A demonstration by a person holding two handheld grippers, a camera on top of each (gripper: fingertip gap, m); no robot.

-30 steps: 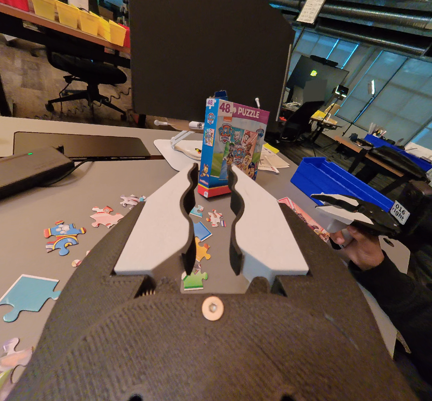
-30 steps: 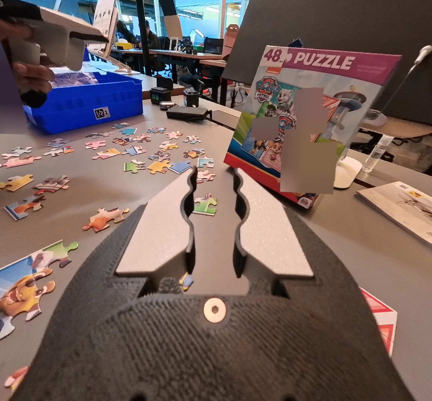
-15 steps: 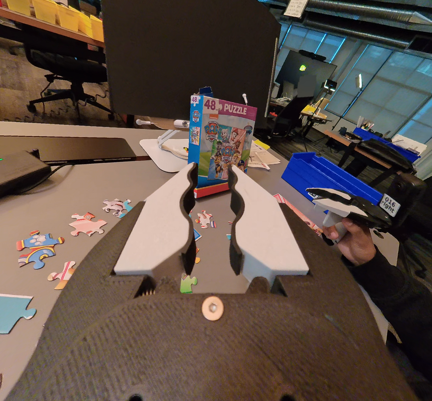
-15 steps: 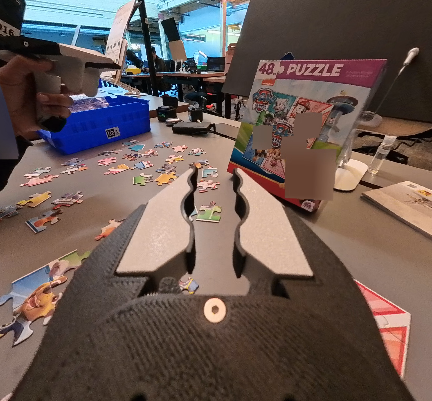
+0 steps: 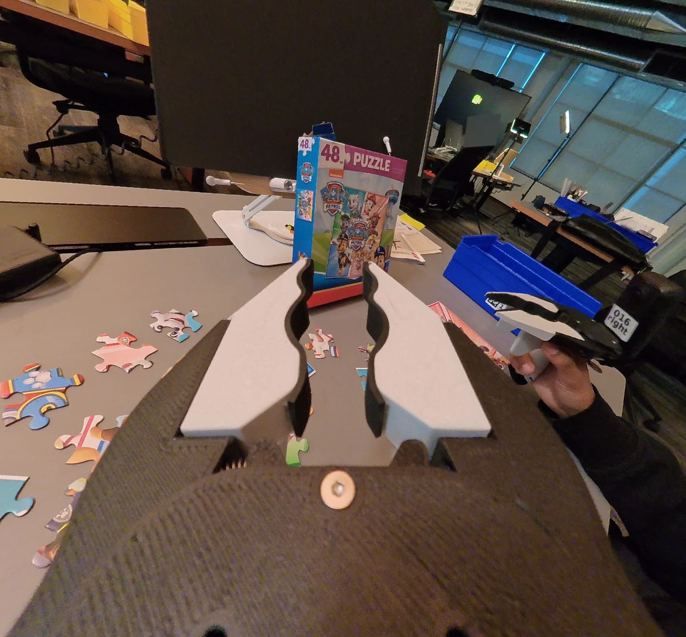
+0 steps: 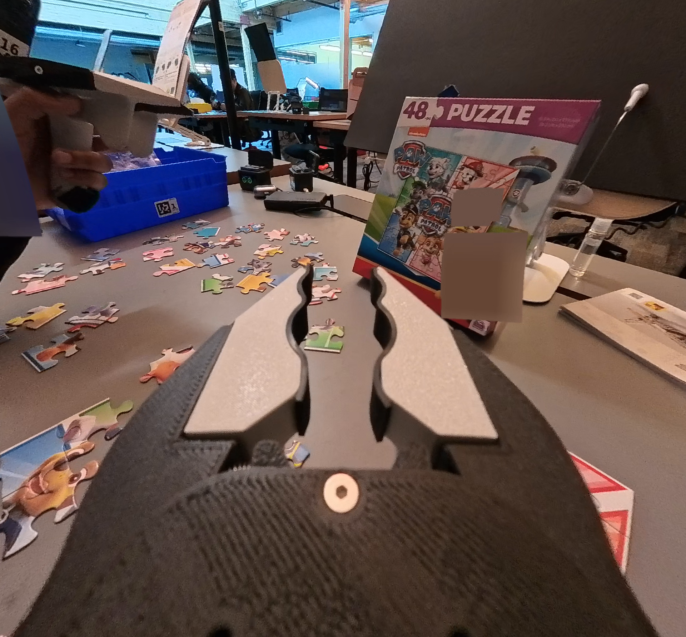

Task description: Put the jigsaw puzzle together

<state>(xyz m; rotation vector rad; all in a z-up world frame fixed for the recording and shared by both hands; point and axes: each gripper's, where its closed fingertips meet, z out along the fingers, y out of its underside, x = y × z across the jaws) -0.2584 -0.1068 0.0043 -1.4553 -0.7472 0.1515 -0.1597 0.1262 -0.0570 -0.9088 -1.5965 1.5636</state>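
An upright jigsaw puzzle box (image 5: 345, 218) stands on the grey table (image 5: 148, 285), also seen in the right wrist view (image 6: 471, 192). Loose puzzle pieces (image 6: 222, 262) lie scattered on the table (image 6: 519, 377). My left gripper (image 5: 336, 270) is open and empty above the pieces, pointing at the box. My right gripper (image 6: 339, 277) is open and empty above a green piece (image 6: 326, 337), left of the box. The right gripper also shows in the left wrist view (image 5: 549, 318), and the left one in the right wrist view (image 6: 122, 103), each held in a hand.
A blue bin (image 5: 519, 273) sits at the table's right side; it also shows in the right wrist view (image 6: 148, 188). A partly joined puzzle section (image 6: 48, 470) lies near the front. A black device with cable (image 6: 295, 200), a white stand (image 5: 256, 233), papers (image 6: 631, 333) and a dark partition (image 5: 289, 62) are around. Spacing between my two grippers at the tips: around 25 centimeters.
Both grippers have risen and drawn back a little from the table, so the box and pieces look farther off. Both stay open and empty.
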